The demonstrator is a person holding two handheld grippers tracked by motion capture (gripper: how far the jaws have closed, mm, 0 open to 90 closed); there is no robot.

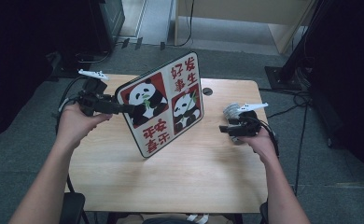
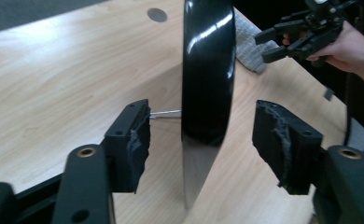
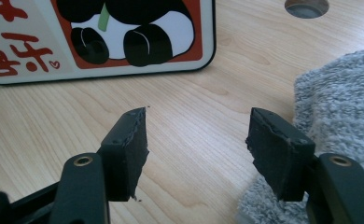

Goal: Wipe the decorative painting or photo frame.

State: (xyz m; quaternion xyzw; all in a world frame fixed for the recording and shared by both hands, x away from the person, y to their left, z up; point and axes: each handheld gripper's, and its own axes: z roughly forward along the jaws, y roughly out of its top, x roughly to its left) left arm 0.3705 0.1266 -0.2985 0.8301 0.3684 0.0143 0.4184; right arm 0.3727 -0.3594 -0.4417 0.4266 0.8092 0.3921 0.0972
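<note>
The left hand-held gripper (image 2: 201, 144) has its jaws apart on either side of the edge of the panda board (image 1: 164, 103), whose black rim (image 2: 208, 70) stands between the pads without touching them. The board stands tilted on the counter (image 1: 194, 172), long axis running up and away to the right. Farther right, the right hand-held gripper (image 3: 196, 149) hovers open and empty, low beside the grey towel (image 3: 343, 107), pointing toward the board's lower edge.

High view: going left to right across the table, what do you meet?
Left gripper → panda board, standing on edge → table's hole → right gripper → grey cloth.
</note>
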